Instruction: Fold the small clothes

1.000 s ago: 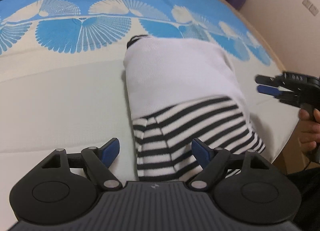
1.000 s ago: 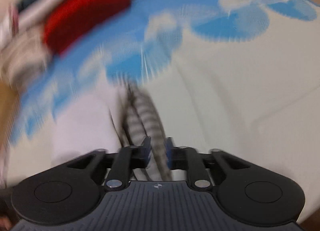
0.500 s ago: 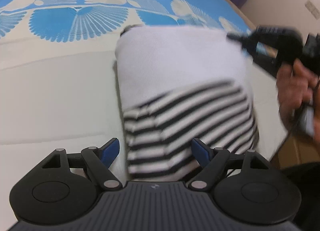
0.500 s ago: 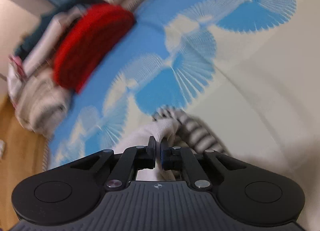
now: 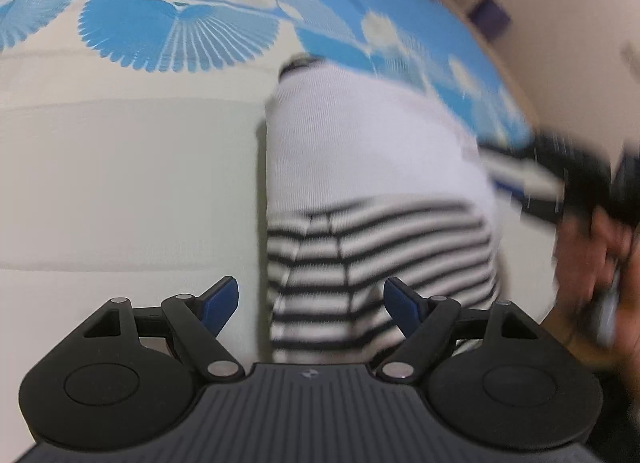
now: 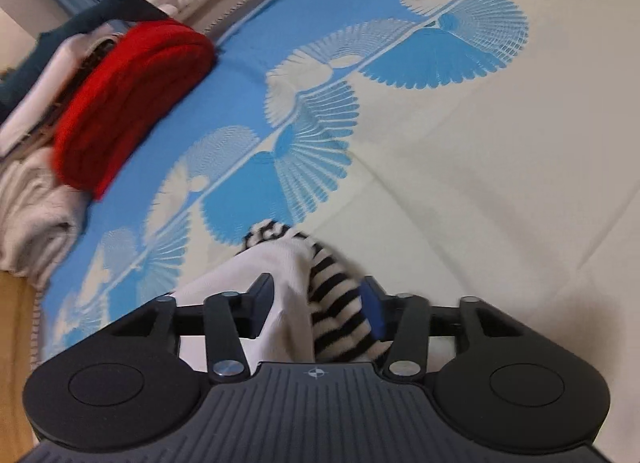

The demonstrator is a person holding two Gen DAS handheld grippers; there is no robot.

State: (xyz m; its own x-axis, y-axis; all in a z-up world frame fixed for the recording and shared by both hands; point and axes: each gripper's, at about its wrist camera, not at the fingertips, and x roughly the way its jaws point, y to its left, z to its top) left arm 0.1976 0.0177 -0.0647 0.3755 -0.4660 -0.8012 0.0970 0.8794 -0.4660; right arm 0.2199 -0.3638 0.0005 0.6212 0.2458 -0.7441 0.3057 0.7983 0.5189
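A small white garment [image 5: 360, 135] with a black-and-white striped part [image 5: 384, 247] lies folded on the blue and cream bedspread [image 5: 120, 167]. My left gripper [image 5: 310, 299] hangs open just over the striped end, its blue pads on either side of the cloth and clear of it. My right gripper [image 6: 318, 303] is at the garment's other end; its jaws are opening, with the white layer [image 6: 276, 275] and the striped layer [image 6: 340, 303] loose between them. From the left wrist it shows as a blur [image 5: 532, 179] at the garment's right edge, held by a hand [image 5: 588, 263].
A folded red cloth [image 6: 132, 103] rests on a cream blanket pile [image 6: 36, 207] at the bed's far left, with a dark plush toy [image 6: 100, 11] behind. Wooden floor [image 6: 16, 327] borders the bed's edge. A purple object [image 5: 488, 17] sits by the wall.
The right gripper's jaws, pinched shut on the white edge half a second ago, now stand apart. Seen from the left wrist, it dropped to the garment's right edge.
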